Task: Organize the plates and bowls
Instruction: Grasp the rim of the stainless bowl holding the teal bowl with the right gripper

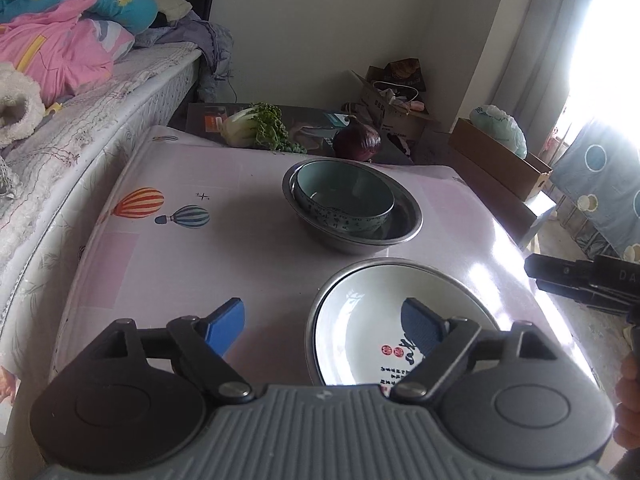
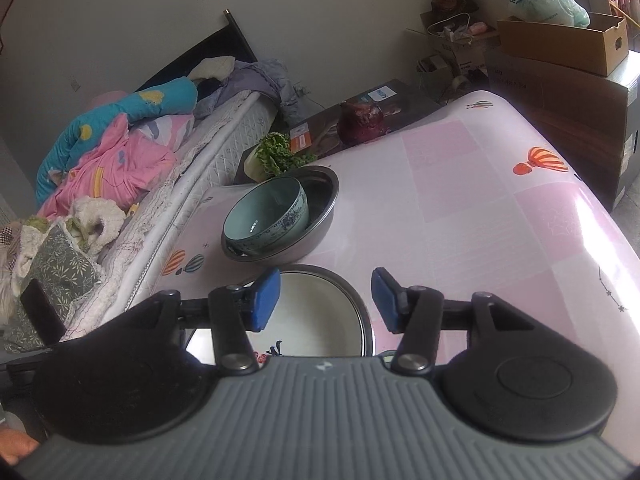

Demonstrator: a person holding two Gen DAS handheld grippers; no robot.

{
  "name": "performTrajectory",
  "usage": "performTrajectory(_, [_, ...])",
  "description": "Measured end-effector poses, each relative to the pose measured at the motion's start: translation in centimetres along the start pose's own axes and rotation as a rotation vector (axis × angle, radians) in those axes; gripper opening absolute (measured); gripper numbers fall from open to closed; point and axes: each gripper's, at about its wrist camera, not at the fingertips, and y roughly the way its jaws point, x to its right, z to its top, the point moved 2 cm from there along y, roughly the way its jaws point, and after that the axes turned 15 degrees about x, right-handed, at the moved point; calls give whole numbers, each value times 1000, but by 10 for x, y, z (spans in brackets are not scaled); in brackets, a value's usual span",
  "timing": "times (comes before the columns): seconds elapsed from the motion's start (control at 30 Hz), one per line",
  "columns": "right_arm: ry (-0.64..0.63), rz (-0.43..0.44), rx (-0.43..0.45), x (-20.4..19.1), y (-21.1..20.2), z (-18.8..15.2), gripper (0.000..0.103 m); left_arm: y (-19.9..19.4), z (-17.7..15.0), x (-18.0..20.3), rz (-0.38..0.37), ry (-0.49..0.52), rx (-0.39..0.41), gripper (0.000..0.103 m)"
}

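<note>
A teal ceramic bowl (image 1: 344,188) sits inside a steel basin (image 1: 412,216) at mid-table. Nearer to me a white plate (image 1: 360,320) with red and black print rests in a shallow steel dish (image 1: 400,263). My left gripper (image 1: 324,312) is open above the plate's left edge, one blue pad over the plate and the other over the cloth, holding nothing. My right gripper (image 2: 326,280) is open too, hovering over the white plate (image 2: 316,312) and its steel rim (image 2: 362,312). Behind it stand the teal bowl (image 2: 266,216) and basin (image 2: 324,196). The right gripper's black body (image 1: 580,280) shows at the left view's right edge.
A pink balloon-print cloth covers the table (image 1: 180,248). A leafy green vegetable (image 1: 256,126) and a purple vegetable (image 1: 358,142) lie on a dark box past the far edge. A bed with bedding (image 1: 60,52) runs along the left. Cardboard boxes (image 1: 500,160) stand to the right.
</note>
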Motion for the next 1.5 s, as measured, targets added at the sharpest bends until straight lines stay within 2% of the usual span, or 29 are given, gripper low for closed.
performTrajectory(0.2, [18, 20, -26, 2, 32, 18, 51, 43, 27, -11, 97, 39, 37, 84])
performTrajectory(0.33, [12, 17, -42, 4, 59, 23, 51, 87, 43, -16, 178, 78, 21, 73])
performTrajectory(0.5, [52, -15, -94, 18, 112, 31, 51, 128, 48, -15, 223, 124, -19, 72])
performTrajectory(0.63, [85, -24, -117, 26, 145, 35, 51, 145, 45, -12, 226, 141, -43, 71])
performTrajectory(0.93, [71, -25, -168, 21, 207, 28, 49, 153, 48, -16, 235, 142, -25, 71])
performTrajectory(1.27, [106, -20, -228, 18, 229, 6, 37, 160, 50, -20, 212, 85, -26, 71])
performTrajectory(1.5, [82, -24, -248, 14, 235, 2, 28, 159, 48, -17, 208, 52, -36, 71])
